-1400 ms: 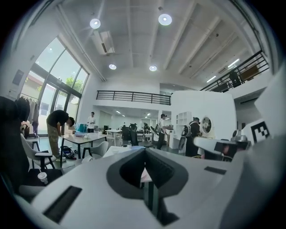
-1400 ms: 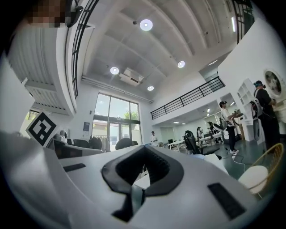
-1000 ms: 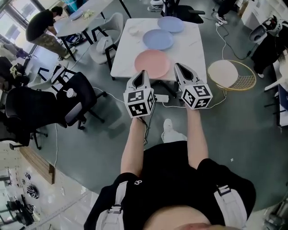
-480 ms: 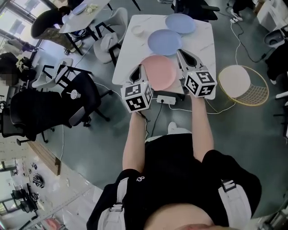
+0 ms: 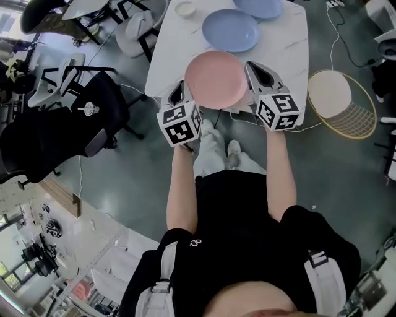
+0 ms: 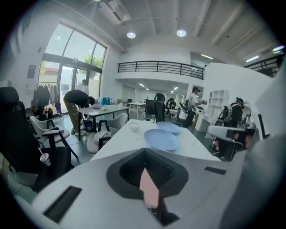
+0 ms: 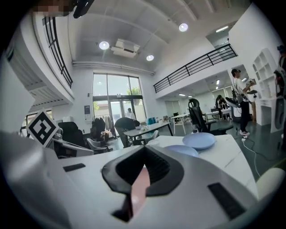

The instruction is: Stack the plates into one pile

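1. Pink plate (image 5: 216, 79) sits at the near edge of the white tabletop (image 5: 166, 59), between the two tongs. It is the closest of three plates in a row.
2. Change noted: a second ago both tongs hung short of the tabletop with the plate lying free. Half a second ago they flanked it. They are now on its rim, one at each side.
3. Left tongs (image 5: 179, 91): narrowed onto the plate's left rim. A pink sliver shows between the jaws in the left gripper view.
4. Right tongs (image 5: 257, 71): closed to a slit on the right rim. The same pink sliver fills the gap in the right gripper view.
5. Whether the plate has left the tabletop cannot be told from the head view.
6. Nearer blue plate (image 5: 231, 30) lies just beyond the pink one, apart from it. Farther blue plate (image 5: 258, 6) lies behind that, at the frame's top edge. Neither is touched.
7. Assessment: the two-sided grasp appears complete and the first carry can begin. No pile exists yet, so the task is at an early stage.
8. Next move, as judged: lift level and set the pink plate onto the nearer blue plate. An uneven lift risks tilting it.
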The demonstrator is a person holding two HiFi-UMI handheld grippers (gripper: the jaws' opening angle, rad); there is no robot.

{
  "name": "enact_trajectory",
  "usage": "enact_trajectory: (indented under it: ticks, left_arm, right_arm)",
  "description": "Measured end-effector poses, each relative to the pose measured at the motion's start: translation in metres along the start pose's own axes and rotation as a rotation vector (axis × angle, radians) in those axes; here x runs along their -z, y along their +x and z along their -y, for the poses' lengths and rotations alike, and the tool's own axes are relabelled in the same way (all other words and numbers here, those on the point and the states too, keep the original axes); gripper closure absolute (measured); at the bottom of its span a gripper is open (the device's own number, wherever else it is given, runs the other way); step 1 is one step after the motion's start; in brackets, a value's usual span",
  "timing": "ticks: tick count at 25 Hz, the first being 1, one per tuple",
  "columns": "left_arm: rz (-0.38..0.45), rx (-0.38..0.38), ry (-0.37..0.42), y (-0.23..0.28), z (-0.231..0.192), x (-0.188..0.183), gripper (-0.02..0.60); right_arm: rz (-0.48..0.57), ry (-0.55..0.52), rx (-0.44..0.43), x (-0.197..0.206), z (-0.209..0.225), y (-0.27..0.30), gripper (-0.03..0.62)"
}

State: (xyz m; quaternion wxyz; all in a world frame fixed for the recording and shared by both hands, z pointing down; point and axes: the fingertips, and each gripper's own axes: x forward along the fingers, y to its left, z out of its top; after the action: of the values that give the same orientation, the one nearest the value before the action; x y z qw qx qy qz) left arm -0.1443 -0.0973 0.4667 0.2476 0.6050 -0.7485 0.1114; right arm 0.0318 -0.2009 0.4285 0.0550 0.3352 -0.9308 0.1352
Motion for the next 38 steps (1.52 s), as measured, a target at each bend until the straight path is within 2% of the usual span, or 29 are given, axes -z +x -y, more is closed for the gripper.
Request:
enact_trajectory:
  ticks: [5,12,18,20,25,29,33,38]
  left_arm:
    - [-0.122,-0.007,-0.015,0.038,-0.02,0.033,0.566]
    - [-0.231,0.015,0.054,0.076,-0.03,0.063,0.566]
    - [-0.324,0.011,0.059,0.098,-0.041,0.094,0.495]
    - [-0.347,0.02,0.054,0.105,-0.043,0.103,0.483]
    - [-0.401,0.039,0.038,0.118,-0.051,0.118,0.472]
    - [-0.422,0.052,0.03,0.128,-0.052,0.128,0.476]
    - [-0.429,0.073,0.036,0.128,-0.047,0.129,0.499]
    - [-0.416,0.087,0.018,0.13,-0.047,0.115,0.512]
  right_arm:
    - [-0.097,0.049,0.096,0.038,0.035,0.008,0.585]
    - [-0.184,0.098,0.168,0.087,0.052,0.029,0.585]
    - [-0.304,0.075,0.247,0.133,0.071,0.034,0.583]
    - [-0.347,0.092,0.261,0.15,0.076,0.033,0.504]
    - [-0.426,0.149,0.295,0.18,0.078,0.033,0.484]
    - [-0.443,0.205,0.292,0.196,0.076,0.037,0.485]
    - [-0.439,0.298,0.298,0.198,0.075,0.034,0.554]
    - [-0.42,0.34,0.329,0.19,0.075,0.035,0.56]
